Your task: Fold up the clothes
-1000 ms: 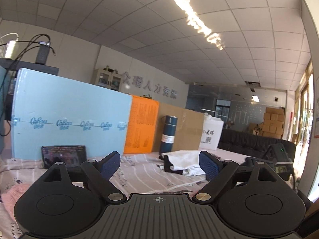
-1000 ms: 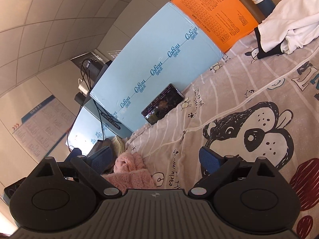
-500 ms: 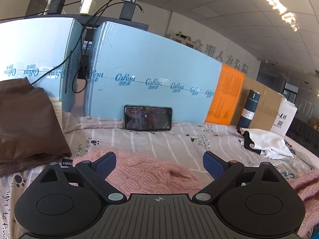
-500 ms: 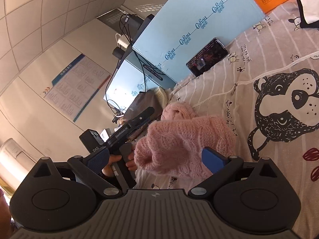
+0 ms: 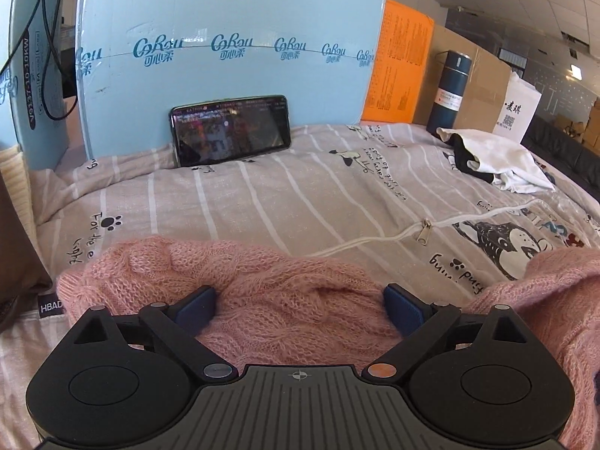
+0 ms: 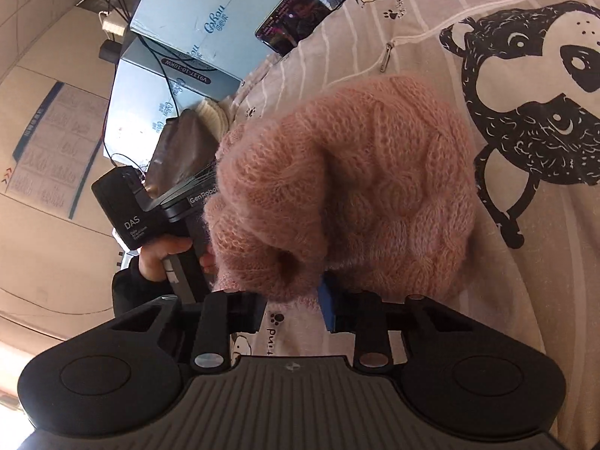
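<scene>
Bright daylight fills both pictures. The blue board (image 5: 225,75) shines with a soft glare. Straight lines bend near the edges, and the corners go black. The pink sweater (image 6: 356,187) looks a bit fuzzy up close.

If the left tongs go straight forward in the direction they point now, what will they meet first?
Most likely the pink knitted sweater: it already lies bunched between the open left tongs. Beyond it comes only the striped bedsheet.

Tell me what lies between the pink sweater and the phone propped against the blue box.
In the left wrist view, only bare striped bedsheet lies between the pink sweater and the phone.
</scene>
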`<state>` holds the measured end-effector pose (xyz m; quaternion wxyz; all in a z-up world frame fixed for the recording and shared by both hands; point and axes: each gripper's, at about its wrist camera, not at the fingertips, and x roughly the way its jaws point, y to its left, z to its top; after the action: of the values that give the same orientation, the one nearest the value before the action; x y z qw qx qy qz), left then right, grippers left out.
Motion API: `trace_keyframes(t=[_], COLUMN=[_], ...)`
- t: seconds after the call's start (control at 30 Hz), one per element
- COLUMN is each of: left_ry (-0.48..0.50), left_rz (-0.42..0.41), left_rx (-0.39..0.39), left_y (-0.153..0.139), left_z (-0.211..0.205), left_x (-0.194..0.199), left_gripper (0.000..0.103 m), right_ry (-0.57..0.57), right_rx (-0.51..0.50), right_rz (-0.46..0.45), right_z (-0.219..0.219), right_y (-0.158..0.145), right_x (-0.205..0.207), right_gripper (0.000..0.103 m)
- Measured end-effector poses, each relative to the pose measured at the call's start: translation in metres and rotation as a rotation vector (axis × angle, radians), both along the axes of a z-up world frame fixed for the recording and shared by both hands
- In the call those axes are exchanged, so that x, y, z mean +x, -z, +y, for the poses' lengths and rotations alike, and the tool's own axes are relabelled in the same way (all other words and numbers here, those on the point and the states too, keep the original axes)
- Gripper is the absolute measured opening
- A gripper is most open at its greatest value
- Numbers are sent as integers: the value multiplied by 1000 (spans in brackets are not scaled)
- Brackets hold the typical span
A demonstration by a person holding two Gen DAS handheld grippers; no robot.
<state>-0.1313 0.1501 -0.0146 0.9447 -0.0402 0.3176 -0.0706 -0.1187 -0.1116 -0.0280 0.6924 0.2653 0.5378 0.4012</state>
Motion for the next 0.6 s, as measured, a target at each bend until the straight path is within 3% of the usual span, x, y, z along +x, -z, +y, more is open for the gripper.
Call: trace_keyframes(t=[0.1, 0.17, 0.23, 0.37, 0.53, 0.6], left_ry=[29, 72, 96, 67, -84, -121], left_rz=[-46, -66, -80, -141, -335, -391], left_rx=[20, 9, 4, -17, -90, -128], left_y=[2, 1, -2, -9, -30, -33], left_z=[-5, -7, -10, -11, 11, 18], left_x=[-7, -10, -13, -19, -38, -44], left_gripper=[77, 42, 33, 29, 28, 28], right_ry=[33, 64, 101, 161, 249, 283], right_rx=[69, 108, 139, 193, 205, 274], right_rz=[-14, -56, -96, -191, -384, -446], right_z=[-5, -9, -12, -11, 1, 0], right_y=[7, 5, 0, -17, -53, -69], right_x=[1, 2, 2, 9, 30, 40], right_gripper=[15, 12, 8, 5, 4, 2])
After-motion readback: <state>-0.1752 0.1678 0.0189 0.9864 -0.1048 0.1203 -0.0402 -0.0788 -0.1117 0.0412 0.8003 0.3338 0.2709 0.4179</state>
